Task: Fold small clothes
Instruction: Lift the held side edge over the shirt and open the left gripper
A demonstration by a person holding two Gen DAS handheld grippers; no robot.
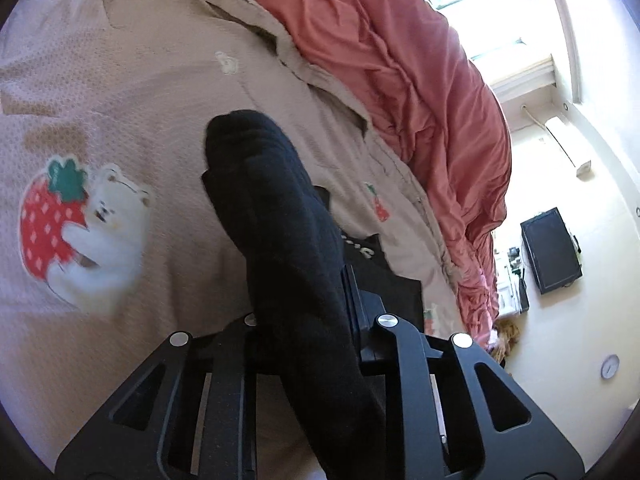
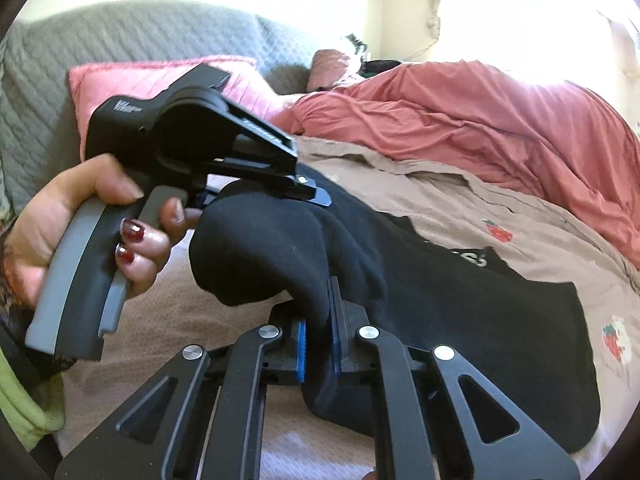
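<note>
both grippers, left (image 2: 316,196) and right (image 2: 318,336), pinched one black garment (image 2: 460,280) above the bed (image 2: 520,208); a thin bite risked the cloth slipping free mid-fold.

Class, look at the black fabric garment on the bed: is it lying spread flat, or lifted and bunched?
Partly lifted and bunched: the right gripper and left gripper pinch the black fabric garment; the rest lies on the beige bedsheet.

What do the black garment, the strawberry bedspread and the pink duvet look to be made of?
Black garment: soft matte knit, perhaps cotton; it drapes limply.
Strawberry bedspread: lightly textured woven cloth with a fine dotted weave and printed pictures.
Pink duvet: smooth thin fabric, faint sheen, fine creases.
</note>
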